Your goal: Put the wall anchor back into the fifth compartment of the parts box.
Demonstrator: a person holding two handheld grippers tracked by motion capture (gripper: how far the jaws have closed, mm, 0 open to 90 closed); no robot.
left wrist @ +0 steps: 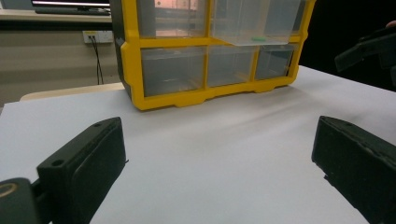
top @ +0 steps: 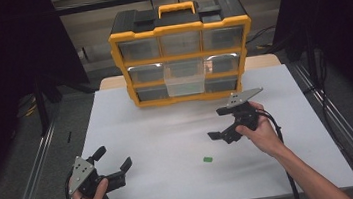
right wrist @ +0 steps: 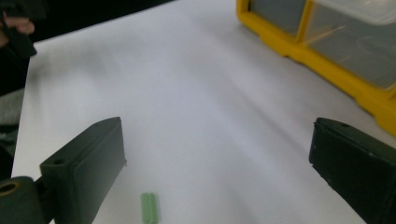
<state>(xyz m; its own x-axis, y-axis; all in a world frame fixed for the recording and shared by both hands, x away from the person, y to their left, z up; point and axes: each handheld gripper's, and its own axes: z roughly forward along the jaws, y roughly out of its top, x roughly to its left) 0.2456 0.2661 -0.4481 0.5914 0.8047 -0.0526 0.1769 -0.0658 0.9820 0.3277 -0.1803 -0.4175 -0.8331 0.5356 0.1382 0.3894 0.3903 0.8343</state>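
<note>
Small green piece [top: 207, 160] lies flat on the white table [top: 158, 132], near edge, w/ our right gripper [top: 223, 122] just above it, jaws wide apart, empty. Left gripper [top: 114, 163] also spread, idle at left. Middle drawer [top: 186, 82] of the yellow organizer [top: 182, 51] sticks out. We judge it's the approach step; next: lower and straddle the piece, then close.

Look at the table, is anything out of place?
Yes. One clear plastic drawer sticks out of the yellow and black organiser box while the others sit flush, and a small green piece lies alone on the white table.
</note>
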